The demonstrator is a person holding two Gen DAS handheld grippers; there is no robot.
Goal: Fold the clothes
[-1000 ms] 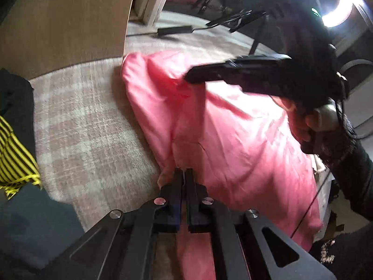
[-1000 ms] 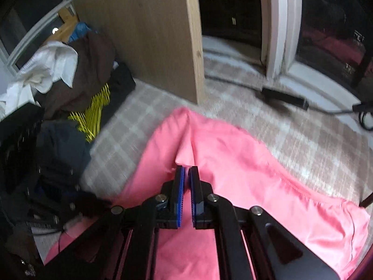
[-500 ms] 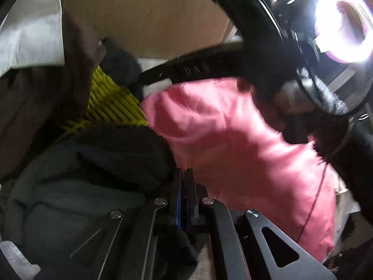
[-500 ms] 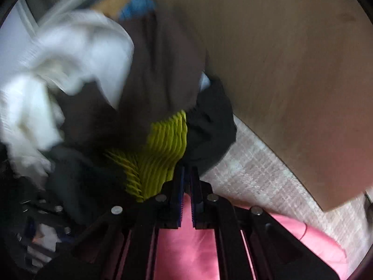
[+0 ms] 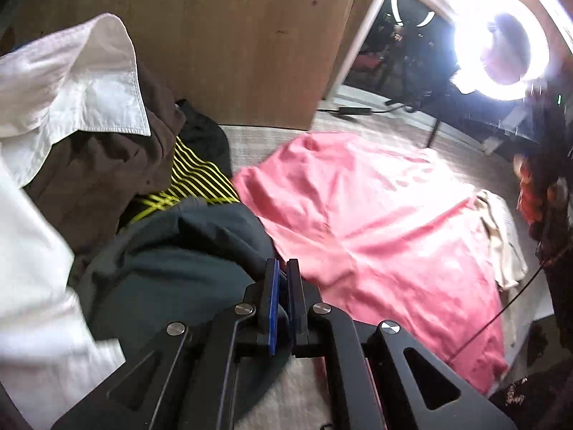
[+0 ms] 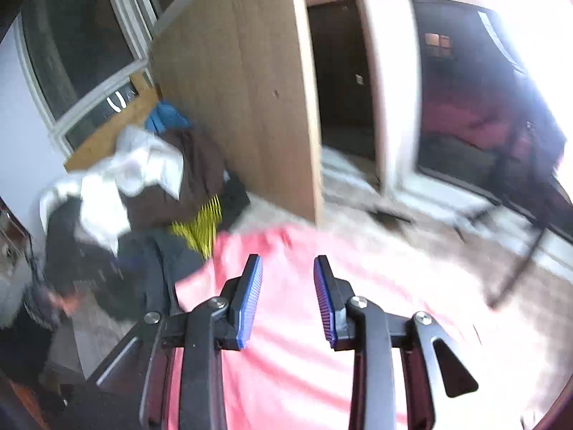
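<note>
A pink garment (image 5: 376, 215) lies spread on the checked surface; it also shows in the right wrist view (image 6: 293, 340), below the fingers. My left gripper (image 5: 282, 268) is shut with nothing visible between its pads, over the edge of a dark teal garment (image 5: 179, 268) beside the pink one. My right gripper (image 6: 288, 272) is open and empty, raised above the pink garment.
A pile of clothes sits at the left: a white shirt (image 5: 71, 82), a brown garment (image 5: 93, 165), a yellow-and-black striped piece (image 5: 193, 175). A wooden panel (image 6: 243, 100) stands behind the pile. A bright ring light (image 5: 501, 36) and cables lie at the far right.
My right gripper has opened, let go of the pink garment and drawn back. My left gripper has swung left to the clothes pile and now sits over the dark teal garment.
</note>
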